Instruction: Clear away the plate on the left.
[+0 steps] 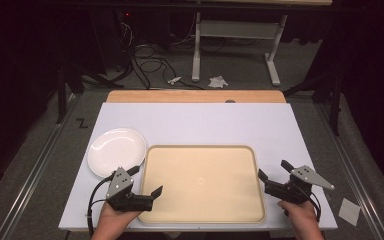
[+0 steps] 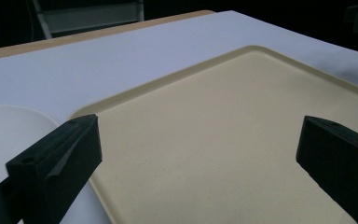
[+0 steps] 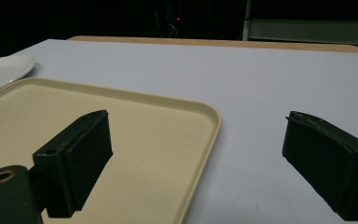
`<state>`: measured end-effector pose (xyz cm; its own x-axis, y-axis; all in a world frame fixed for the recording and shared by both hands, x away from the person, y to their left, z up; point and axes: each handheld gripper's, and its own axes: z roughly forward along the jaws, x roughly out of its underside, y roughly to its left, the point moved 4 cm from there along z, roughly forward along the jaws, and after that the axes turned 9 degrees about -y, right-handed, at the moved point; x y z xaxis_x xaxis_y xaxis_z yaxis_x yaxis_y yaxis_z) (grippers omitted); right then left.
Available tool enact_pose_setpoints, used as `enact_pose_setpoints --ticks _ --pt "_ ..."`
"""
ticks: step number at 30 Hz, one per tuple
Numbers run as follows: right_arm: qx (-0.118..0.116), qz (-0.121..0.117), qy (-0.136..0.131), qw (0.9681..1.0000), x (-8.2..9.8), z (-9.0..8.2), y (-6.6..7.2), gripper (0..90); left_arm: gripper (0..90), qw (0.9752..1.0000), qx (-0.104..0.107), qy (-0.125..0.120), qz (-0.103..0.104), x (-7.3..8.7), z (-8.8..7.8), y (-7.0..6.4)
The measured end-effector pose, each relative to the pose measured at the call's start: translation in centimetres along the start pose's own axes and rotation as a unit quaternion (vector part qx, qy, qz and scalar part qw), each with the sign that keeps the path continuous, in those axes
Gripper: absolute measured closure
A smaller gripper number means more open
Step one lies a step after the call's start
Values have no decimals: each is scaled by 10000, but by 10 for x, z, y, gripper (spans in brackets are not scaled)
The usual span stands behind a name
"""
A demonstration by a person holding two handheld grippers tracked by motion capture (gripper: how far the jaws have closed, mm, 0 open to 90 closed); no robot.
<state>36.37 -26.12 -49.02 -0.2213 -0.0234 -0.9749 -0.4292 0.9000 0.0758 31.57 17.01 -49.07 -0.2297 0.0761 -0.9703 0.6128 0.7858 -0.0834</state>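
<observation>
Tray point(image 1: 203, 183) between both claws, left claw point(image 1: 146, 181) released, right claw point(image 1: 272, 169) released, plate point(image 1: 116, 151) beside tray.

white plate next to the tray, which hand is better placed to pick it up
Left, most likely. The left tongs sit open right beside the white plate; the right tongs are across the tray, on its far side.

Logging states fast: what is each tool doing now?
Left tool: open, holding nothing, at the tray.
Right tool: open, holding nothing.
</observation>
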Motion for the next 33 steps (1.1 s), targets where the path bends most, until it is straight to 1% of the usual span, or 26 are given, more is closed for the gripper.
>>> enact_pose_setpoints --ticks 3,6,9,16,17,22,24,27,28,30,33 --pt "-8 -2 1 10000 0 0 0 91 5 10000 -18 57 13 0 -1 1" --pt "-4 -4 -3 10000 0 0 0 91 3 9999 -128 17 -8 -2 -3 3" --pt "-11 -8 15 10000 0 1 1 91 2 9998 -179 -9 -18 -3 -5 5" --pt "13 42 0 10000 0 1 -1 91 3 9993 -373 -60 24 -5 -11 17" --pt "-5 1 11 10000 0 1 -1 91 4 9992 -402 -53 24 -6 -12 19" --pt "-36 -35 24 10000 0 2 1 91 5 9979 -631 40 157 -5 -21 31" --pt "-41 -41 8 10000 -1 3 2 91 5 9974 -690 98 194 -5 -24 35" --pt "-50 -38 30 10000 0 4 3 91 6 9957 -818 218 372 -3 -29 41" --pt "-56 -40 28 10000 0 4 3 91 6 9945 -880 284 483 -2 -31 44" --pt "-43 -53 21 10000 -1 3 2 91 5 9924 -972 389 639 -1 -33 47" --pt "-43 -44 12 10000 -1 3 2 91 5 9895 -1112 499 781 2 -37 54"
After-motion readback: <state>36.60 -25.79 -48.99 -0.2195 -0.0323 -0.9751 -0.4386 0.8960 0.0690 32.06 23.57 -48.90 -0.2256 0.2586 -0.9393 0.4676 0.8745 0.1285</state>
